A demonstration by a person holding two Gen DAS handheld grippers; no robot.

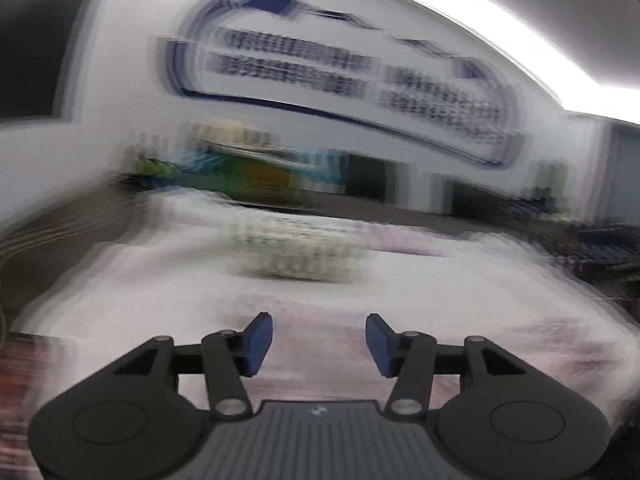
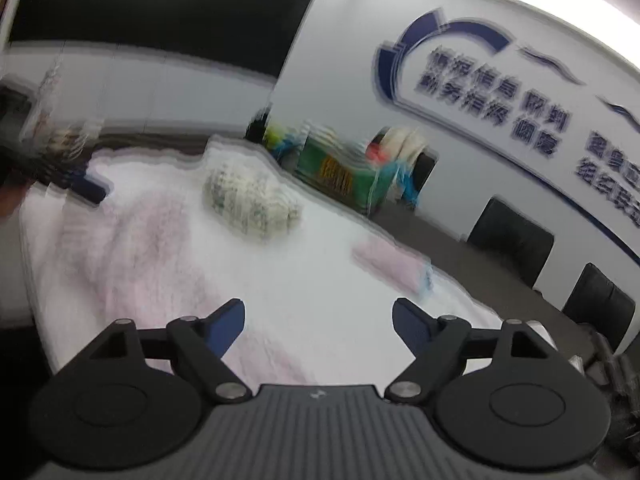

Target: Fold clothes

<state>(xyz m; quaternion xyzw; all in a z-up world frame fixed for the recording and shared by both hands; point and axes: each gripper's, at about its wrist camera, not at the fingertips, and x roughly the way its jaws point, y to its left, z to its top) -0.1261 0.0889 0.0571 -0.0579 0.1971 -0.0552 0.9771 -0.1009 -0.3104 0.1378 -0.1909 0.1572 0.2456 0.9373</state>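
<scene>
**Both grippers hanging open over the white cover**

Nearest my lens in the left wrist view, the left gripper (image 1: 319,343) is sitting with its blue pads spread apart and nothing between them; under it I am seeing pale pink cloth (image 1: 320,360), though heavy smear is hiding its folds. Over on the right wrist view, the right gripper (image 2: 318,326) is likewise gaping, jaws wide and empty, hanging above the white table cover (image 2: 328,280).

I am making out the pink garment (image 2: 132,248) lying spread and rumpled across the left part of that cover, reaching down toward my right gripper's left finger. Farther back, a bundled patterned cloth (image 2: 250,200), cream with grey-green marks, is resting on the cover by itself, apart from the pink garment. Off to the right, a small folded pink piece (image 2: 390,266) is lying near the cover's edge, well apart from the bundle.

Beyond the cover, a green container (image 2: 340,178) is standing at the far end of the table, with pale folded stuff piled above it and blue plastic around it; I cannot tell exactly what is inside. Black chairs (image 2: 510,240) are lining the wall under blue lettering (image 2: 496,96). At the left edge, the other gripper's blue tip (image 2: 94,188) is poking in over the cover.
</scene>
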